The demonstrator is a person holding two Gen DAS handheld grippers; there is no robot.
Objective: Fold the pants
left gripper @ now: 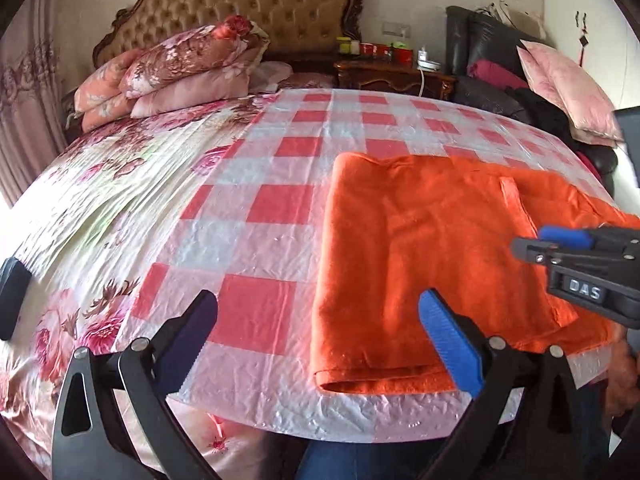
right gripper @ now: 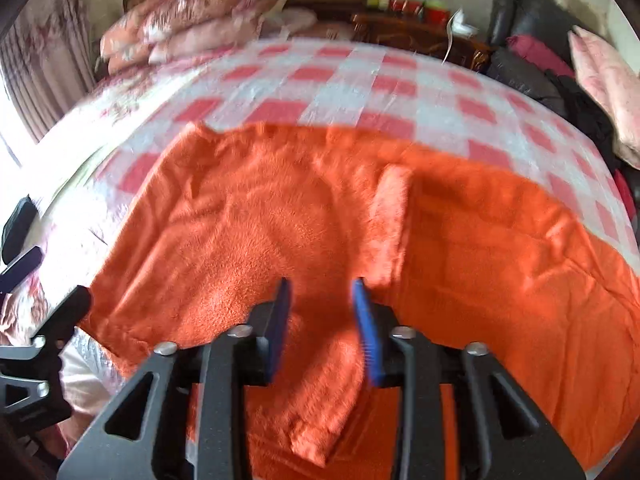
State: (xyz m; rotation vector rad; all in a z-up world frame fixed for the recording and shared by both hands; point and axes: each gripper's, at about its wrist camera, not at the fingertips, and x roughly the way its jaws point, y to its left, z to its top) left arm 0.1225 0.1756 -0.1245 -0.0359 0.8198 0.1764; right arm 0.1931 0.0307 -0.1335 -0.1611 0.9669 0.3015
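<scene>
Fuzzy orange fleece pants (left gripper: 432, 248) on red-checked plastic sheet (left gripper: 256, 208), right of wide-open, empty left gripper (left gripper: 320, 332), under half-open, empty right gripper (right gripper: 322, 316).

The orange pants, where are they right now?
The orange pants lie on the checked plastic sheet at the bed's near edge, right of the left tongs.

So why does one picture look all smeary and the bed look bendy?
Right wrist view: motion blur smears the orange pants and pillows. Left wrist view: sharper. Both views: fisheye lens curves the checkered sheet, and window glare whitens the left edge.
</scene>
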